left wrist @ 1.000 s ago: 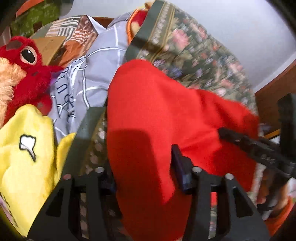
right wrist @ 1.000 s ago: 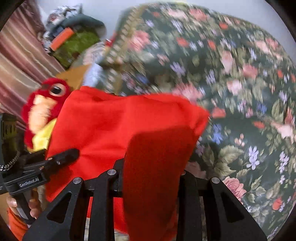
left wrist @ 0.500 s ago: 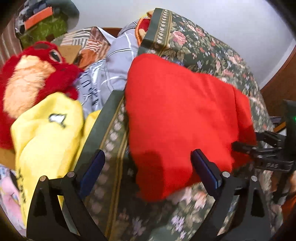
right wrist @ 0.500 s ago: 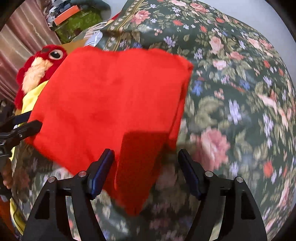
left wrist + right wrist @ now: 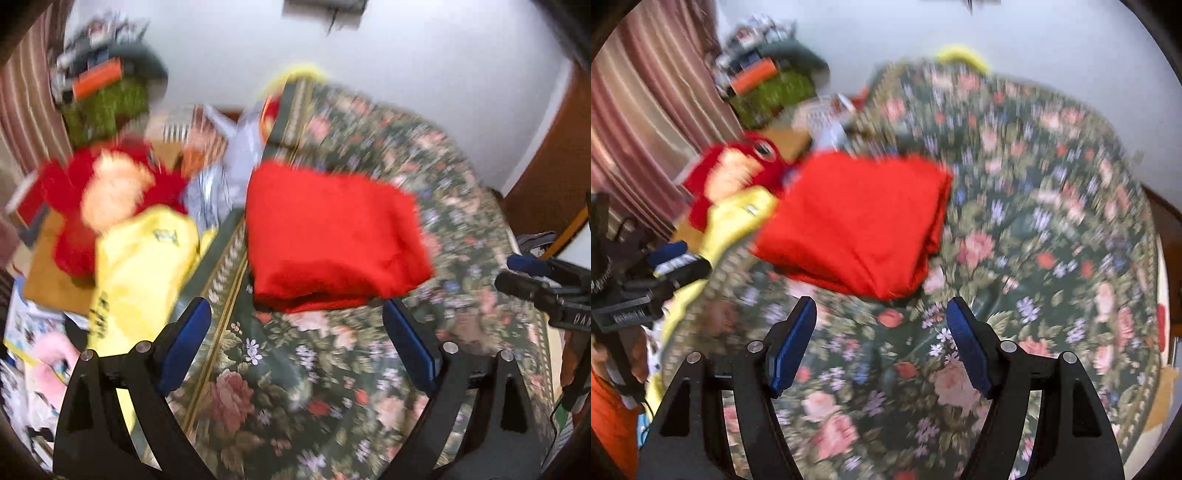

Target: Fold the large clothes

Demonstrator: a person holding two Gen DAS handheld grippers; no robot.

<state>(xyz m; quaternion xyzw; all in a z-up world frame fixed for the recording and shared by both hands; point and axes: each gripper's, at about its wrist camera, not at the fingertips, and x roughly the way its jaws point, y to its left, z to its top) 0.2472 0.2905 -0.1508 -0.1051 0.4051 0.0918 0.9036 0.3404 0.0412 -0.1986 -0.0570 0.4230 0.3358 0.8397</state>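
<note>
A folded red garment [image 5: 332, 236] lies on the dark floral bedspread [image 5: 332, 387]. It also shows in the right wrist view [image 5: 857, 221], on the same bedspread [image 5: 1034, 221]. My left gripper [image 5: 295, 314] hangs just short of its near edge, wide open, blue pads apart and nothing between them. My right gripper [image 5: 881, 304] is open too, above the bedspread in front of the garment's near corner, holding nothing. Each gripper appears in the other's view: the right one [image 5: 535, 288] at the right edge, the left one [image 5: 672, 266] at the left edge. Both views are motion-blurred.
A red plush toy [image 5: 110, 192] and a yellow cloth [image 5: 140, 266] lie left of the garment. Grey patterned fabric [image 5: 236, 162] is behind them. A pile with green and orange items [image 5: 103, 103] stands at the back left by a striped curtain [image 5: 646, 129]. Wooden furniture [image 5: 546, 166] stands right.
Both grippers let go of the red garment, opened, and drew back and up. The garment now lies folded on the bedspread, farther from both cameras.
</note>
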